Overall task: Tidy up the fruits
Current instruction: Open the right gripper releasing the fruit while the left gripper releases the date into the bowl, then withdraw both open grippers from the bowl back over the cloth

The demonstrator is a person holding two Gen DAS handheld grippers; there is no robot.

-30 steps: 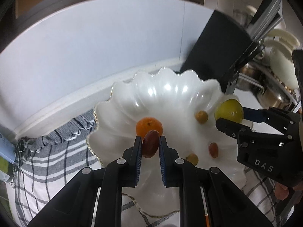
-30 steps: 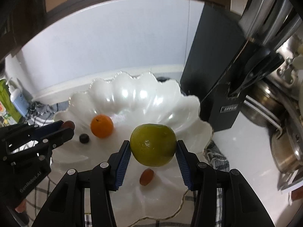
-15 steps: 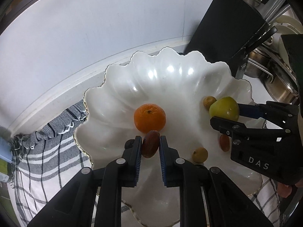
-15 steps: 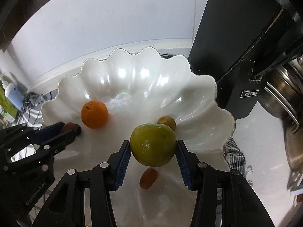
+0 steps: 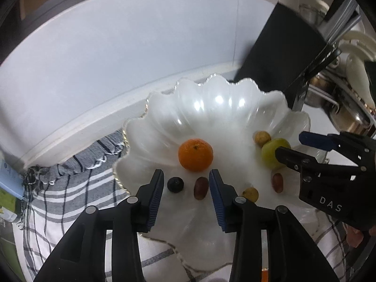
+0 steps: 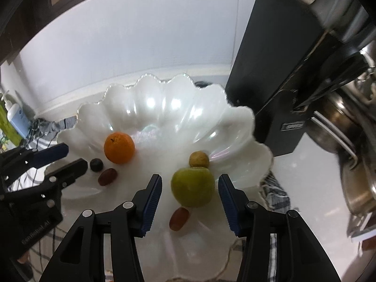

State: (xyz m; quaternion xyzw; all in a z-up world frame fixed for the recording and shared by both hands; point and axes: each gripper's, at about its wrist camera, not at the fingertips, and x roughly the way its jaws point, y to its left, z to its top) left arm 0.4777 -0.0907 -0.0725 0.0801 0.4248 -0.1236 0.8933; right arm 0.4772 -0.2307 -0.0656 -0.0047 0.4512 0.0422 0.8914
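Observation:
A white scalloped bowl [image 5: 211, 108] [image 6: 164, 98] holds an orange [image 5: 195, 154] [image 6: 119, 148], a dark berry [image 5: 175, 184] [image 6: 96, 164], a dark red grape [image 5: 201, 188] [image 6: 107, 176], a second red grape [image 5: 277, 182] [image 6: 179, 218], small yellow fruits [image 5: 262, 137] [image 6: 199, 159] and a green lime [image 5: 273, 152] [image 6: 192, 186]. My left gripper [image 5: 185, 184] is open over the dark red grape, which lies in the bowl. My right gripper [image 6: 189, 191] is open around the lime, which rests in the bowl.
A black knife block [image 6: 277, 70] [image 5: 282, 54] stands just behind the bowl on the right. Steel pots [image 6: 352, 141] sit at the far right. A striped cloth [image 5: 70, 188] lies under the bowl. A blue bottle [image 6: 16, 117] stands at the left.
Both grippers have opened. The dark red grape has left my left gripper and the lime has left my right gripper; both now lie in the bowl.

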